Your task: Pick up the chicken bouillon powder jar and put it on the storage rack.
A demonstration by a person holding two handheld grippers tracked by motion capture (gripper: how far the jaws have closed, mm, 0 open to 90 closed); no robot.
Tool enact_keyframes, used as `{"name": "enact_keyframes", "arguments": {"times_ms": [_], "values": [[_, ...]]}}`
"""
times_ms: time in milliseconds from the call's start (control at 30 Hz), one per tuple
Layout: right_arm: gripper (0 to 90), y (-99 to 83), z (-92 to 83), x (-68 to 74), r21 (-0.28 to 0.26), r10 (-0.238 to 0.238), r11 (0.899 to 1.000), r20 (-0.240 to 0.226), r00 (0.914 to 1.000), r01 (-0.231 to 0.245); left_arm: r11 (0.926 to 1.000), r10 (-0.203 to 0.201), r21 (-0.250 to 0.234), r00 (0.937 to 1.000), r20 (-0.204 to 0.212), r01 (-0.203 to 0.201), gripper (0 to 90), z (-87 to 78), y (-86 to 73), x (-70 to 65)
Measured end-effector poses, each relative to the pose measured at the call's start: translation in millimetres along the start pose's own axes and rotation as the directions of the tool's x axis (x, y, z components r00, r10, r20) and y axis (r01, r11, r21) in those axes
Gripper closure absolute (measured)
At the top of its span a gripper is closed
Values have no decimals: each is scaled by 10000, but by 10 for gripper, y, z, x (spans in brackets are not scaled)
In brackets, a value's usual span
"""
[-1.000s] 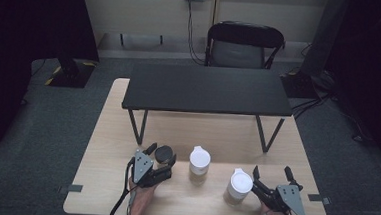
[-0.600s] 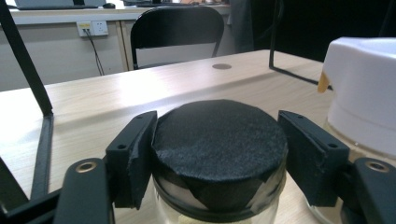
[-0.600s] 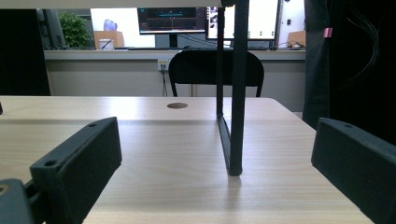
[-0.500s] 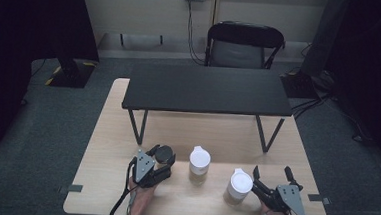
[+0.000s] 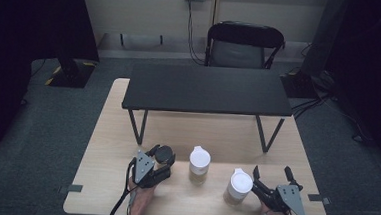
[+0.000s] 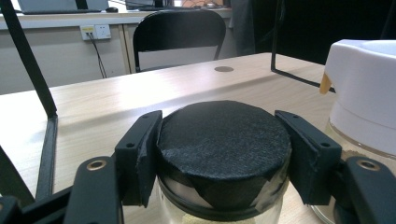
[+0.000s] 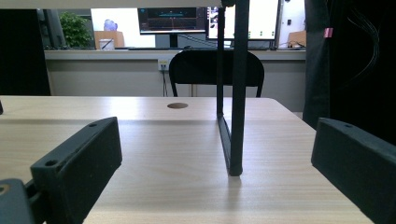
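A glass jar with a black lid (image 6: 224, 158) stands on the wooden table (image 5: 107, 147) near its front left. My left gripper (image 6: 223, 135) is shut on it, its pads pressing the lid from both sides. From above, this jar (image 5: 164, 154) sits between the tips of the left gripper (image 5: 160, 157). Two white-lidded jars stand to its right, one in the middle (image 5: 199, 163) and one further right (image 5: 239, 185). The middle one (image 6: 366, 93) is close beside the held jar. My right gripper (image 5: 271, 172) rests just right of the second white-lidded jar, open, with nothing between its jaws (image 7: 215, 158).
A low black shelf (image 5: 207, 88) on thin metal legs spans the back half of the table; one leg (image 7: 236, 93) stands just ahead of the right gripper. A black chair (image 5: 245, 45) is behind the table. Bare wood lies under the shelf.
The left gripper's jaws have closed onto the black-lidded jar. Both hands and the white-lidded jars have stayed where they were.
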State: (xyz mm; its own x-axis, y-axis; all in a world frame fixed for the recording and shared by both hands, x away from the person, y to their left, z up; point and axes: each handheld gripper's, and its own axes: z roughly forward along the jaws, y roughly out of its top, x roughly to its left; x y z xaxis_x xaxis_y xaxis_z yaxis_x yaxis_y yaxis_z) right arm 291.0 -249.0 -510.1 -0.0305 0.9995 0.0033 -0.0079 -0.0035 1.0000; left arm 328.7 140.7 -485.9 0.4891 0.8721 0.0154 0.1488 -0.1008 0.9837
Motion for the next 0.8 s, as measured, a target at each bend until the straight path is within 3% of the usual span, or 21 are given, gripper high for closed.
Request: {"name": "enact_keyframes", "arguments": {"times_ms": [633,800], "values": [[6,-1,-1,0,-16,-5,10000,-17,10000,5,9995,92,-316,10000,12,-91,351,-94,148,21],[6,-1,-3,0,-27,-8,10000,-18,10000,8,9988,406,-256,9990,-182,-411,351,-105,197,25]]}}
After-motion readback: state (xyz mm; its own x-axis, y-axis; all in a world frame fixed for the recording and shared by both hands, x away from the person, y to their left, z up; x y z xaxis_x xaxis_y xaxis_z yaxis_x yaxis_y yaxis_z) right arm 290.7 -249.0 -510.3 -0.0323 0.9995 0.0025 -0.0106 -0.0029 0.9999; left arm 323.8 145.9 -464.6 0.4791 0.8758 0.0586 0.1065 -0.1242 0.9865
